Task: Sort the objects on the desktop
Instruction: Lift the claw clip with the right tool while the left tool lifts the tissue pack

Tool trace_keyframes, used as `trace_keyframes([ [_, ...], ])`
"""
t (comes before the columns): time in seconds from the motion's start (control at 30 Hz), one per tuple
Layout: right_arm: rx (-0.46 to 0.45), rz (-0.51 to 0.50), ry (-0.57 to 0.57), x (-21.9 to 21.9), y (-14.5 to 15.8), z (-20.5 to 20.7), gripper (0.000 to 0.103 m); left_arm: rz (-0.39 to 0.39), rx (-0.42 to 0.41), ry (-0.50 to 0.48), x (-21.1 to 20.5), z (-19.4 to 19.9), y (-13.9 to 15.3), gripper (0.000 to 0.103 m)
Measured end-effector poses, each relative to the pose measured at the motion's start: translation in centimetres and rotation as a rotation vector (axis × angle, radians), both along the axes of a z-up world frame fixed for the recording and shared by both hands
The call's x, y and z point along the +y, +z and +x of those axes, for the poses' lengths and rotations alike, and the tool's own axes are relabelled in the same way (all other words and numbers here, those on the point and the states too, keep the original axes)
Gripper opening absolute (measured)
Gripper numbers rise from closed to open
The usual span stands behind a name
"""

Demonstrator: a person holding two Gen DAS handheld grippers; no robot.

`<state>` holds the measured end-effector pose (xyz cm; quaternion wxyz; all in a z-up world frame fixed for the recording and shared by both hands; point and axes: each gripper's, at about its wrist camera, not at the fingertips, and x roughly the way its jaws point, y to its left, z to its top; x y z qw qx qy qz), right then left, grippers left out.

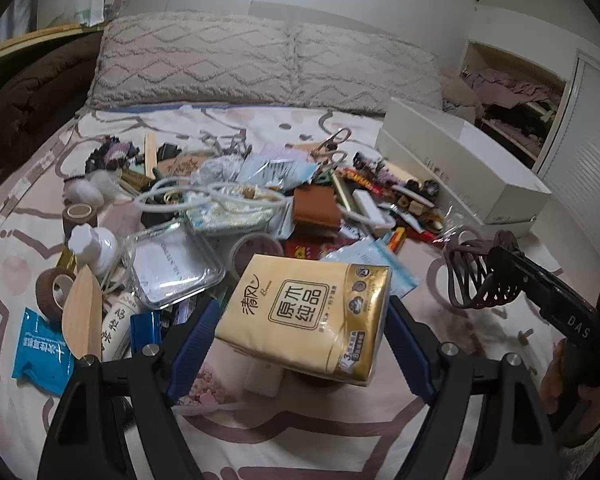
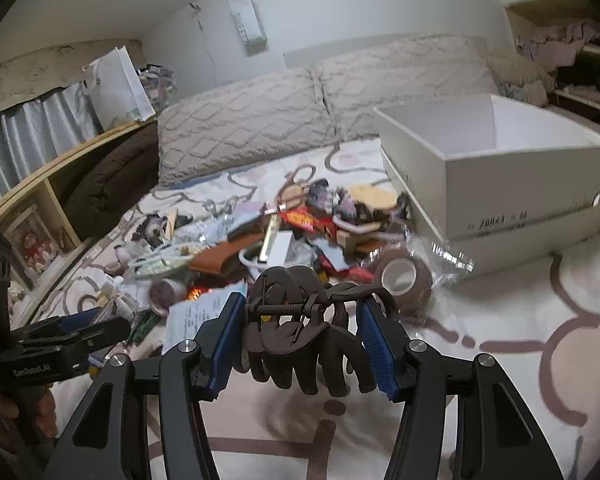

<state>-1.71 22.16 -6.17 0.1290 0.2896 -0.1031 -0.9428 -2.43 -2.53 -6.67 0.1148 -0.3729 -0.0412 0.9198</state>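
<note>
While left gripper [image 1: 300, 316] clamps the gold plastic-wrapped tissue pack [image 1: 306, 312], right gripper [image 2: 296, 336] pinches the dark brown plastic hair claw [image 2: 304, 332] narrowly; its curved teeth risk slipping free.

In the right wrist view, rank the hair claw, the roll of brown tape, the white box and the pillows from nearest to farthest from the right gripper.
1. Hair claw: clamped between the pads of the right gripper.
2. Roll of brown tape: just ahead, slightly right, at the edge of the clutter.
3. White box: farther right, open and empty.
4. Pillows: at the head of the bed, behind everything.
</note>
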Motion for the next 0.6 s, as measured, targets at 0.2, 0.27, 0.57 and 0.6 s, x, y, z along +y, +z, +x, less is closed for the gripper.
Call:
trace_keyframes([
  [0.2, 0.044, 0.003, -0.010, 0.5, 1.7, 0.5, 0.058, -0.032, 0.050, -0.013, 1.0, 0.8, 1.7, 0.082],
  [0.27, 0.050, 0.006, -0.010, 0.7, 2.2, 0.7, 0.058, -0.032, 0.062, -0.015, 1.2, 0.9, 2.1, 0.082],
  [0.57, 0.090, 0.019, -0.025, 1.8, 4.2, 1.3, 0.058, -0.052, 0.105, -0.025, 2.7, 1.3, 4.0, 0.082],
  [0.6, 0.095, 0.021, -0.028, 2.0, 4.5, 1.3, 0.058, -0.055, 0.110, -0.027, 3.0, 1.3, 4.3, 0.082],
])
